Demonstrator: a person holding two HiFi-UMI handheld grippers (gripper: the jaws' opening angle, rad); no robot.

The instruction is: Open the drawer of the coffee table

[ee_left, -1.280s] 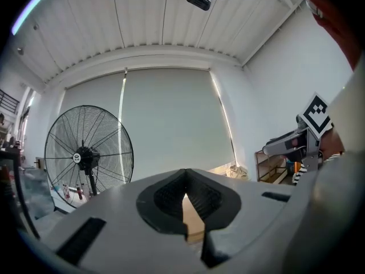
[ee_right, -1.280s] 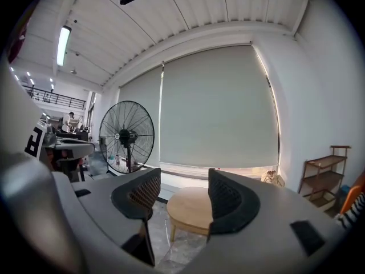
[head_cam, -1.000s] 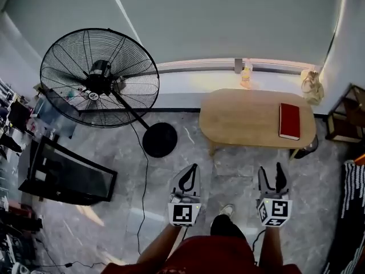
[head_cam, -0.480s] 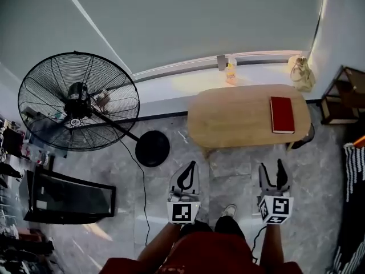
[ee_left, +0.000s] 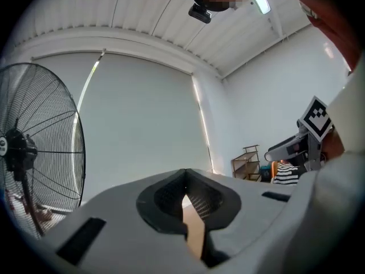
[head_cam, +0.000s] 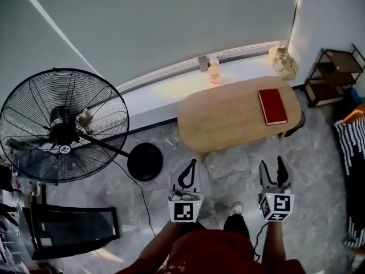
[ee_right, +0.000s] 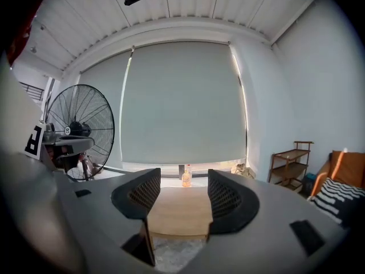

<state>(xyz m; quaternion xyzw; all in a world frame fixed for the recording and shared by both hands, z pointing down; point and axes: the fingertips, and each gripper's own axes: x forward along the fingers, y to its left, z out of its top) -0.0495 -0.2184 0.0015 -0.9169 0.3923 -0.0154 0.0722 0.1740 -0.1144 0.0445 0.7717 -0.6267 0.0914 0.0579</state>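
Both grippers held low over floor, ahead of person's legs.
Left gripper [head_cam: 193,164]: fingers closed tip to tip, holding nothing.
Right gripper [head_cam: 271,165]: fingers spread wide, empty; surface [head_cam: 225,119] shows through gap, well apart.
Surface oval, wooden, beside window ledge, ahead of both grippers.
Drawer not discernible in any view.
Red book [head_cam: 272,106] lies on surface's right part.
Fan [head_cam: 63,124] stands left of surface.

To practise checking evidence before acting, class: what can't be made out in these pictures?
Drawer: head view, the coffee table top hides its front; right gripper view, no drawer line resolves.
Red book title: too small.
Bottle label: too small, head and right gripper views.
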